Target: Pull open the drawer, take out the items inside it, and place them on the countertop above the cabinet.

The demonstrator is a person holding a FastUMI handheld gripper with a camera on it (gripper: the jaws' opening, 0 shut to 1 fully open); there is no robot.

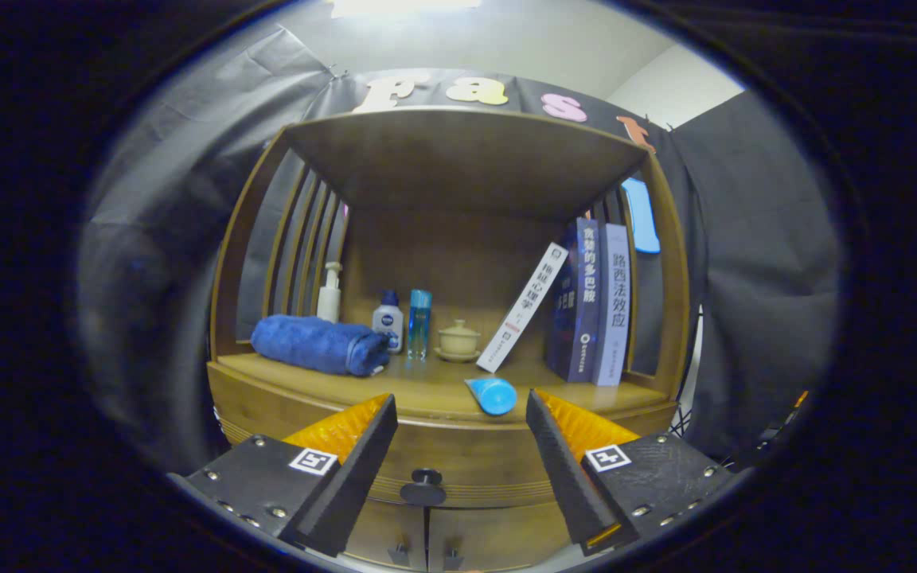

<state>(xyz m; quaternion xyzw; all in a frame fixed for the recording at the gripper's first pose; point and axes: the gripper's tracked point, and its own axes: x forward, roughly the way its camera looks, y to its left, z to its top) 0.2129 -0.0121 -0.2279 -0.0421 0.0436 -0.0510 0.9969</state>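
Before drawer knob [423, 485], fingers [363, 454] spread, empty

The cabinet [458, 454] is seen to be of wood with a smooth, low-sheen finish, and its bench [427, 390] carries a faint gloss. The drawer [458, 469] is fronted in the same wood, with a dark matt knob [423, 485]. A soft, napped cloth towel [319, 344] is rolled up. The tube [492, 395] looks like smooth plastic. The books [594, 306] have glossy paper covers. The open fingers [458, 454] are ridged inside.
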